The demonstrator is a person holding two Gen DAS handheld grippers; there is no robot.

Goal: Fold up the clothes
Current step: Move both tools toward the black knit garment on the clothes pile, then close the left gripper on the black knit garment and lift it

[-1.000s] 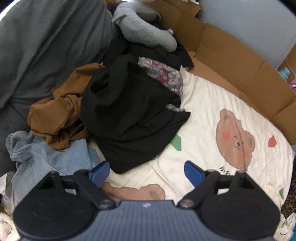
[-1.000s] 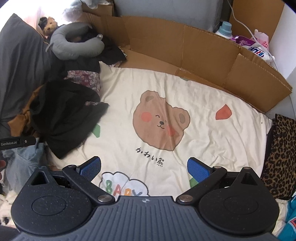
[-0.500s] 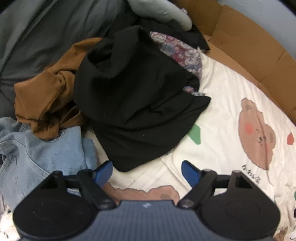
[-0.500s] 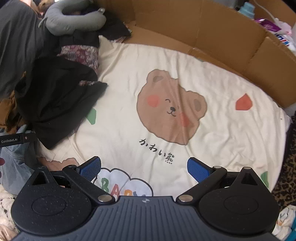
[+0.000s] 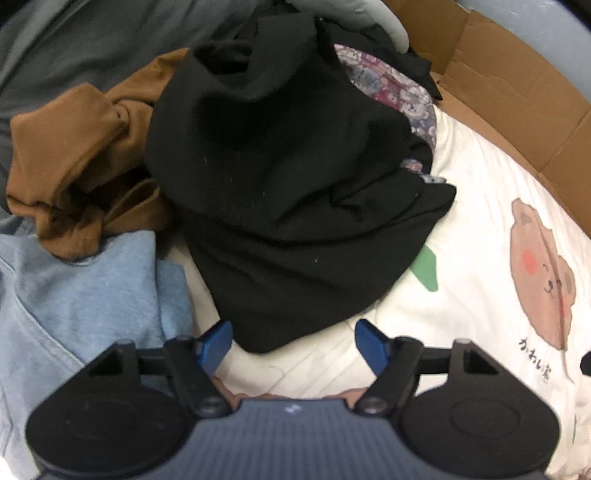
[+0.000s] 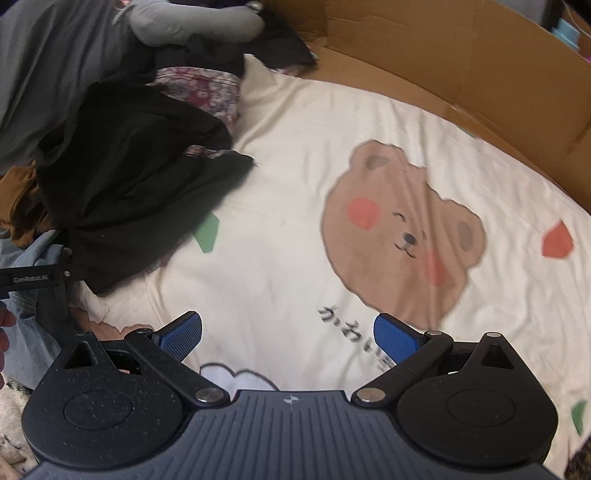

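Observation:
A crumpled black garment (image 5: 288, 177) lies on the cream bear-print sheet (image 5: 480, 229), on top of a pile of clothes. My left gripper (image 5: 293, 345) hangs just over its near hem. Its jaws are closing, the hem sits between the blue pads (image 5: 216, 345), and they do not press on it. In the right wrist view the black garment (image 6: 140, 173) is at the left. My right gripper (image 6: 289, 338) stands open over the bare sheet (image 6: 288, 206), near the printed bear, with nothing between its pads.
A brown garment (image 5: 81, 155) and light blue denim (image 5: 74, 295) lie left of the black one, floral cloth (image 5: 391, 85) behind it. A grey neck pillow (image 6: 192, 22) tops the pile. Cardboard walls (image 6: 443, 55) ring the far side. A dark grey cover (image 5: 74, 44) lies at left.
Both grippers have come down closer to the bed. The left one now sits right at the black garment's hem and its jaws have narrowed. The right jaws stay wide.

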